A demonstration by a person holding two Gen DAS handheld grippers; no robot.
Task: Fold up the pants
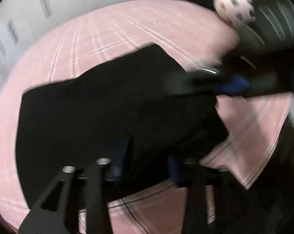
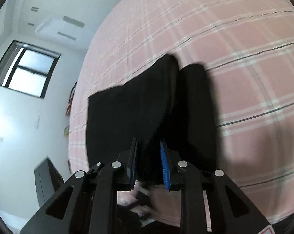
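Black pants lie partly lifted over a pink plaid bed sheet. My left gripper is closed on the near edge of the pants; its blue pads are half buried in the cloth. In the left wrist view my right gripper reaches in from the right and pinches another edge of the pants. In the right wrist view the pants hang from my right gripper, with cloth bunched between the blue pads. Both views are blurred.
The pink plaid sheet covers the bed around the pants. A white ball with dark spots sits at the far right of the bed. A white wall and a window are on the left.
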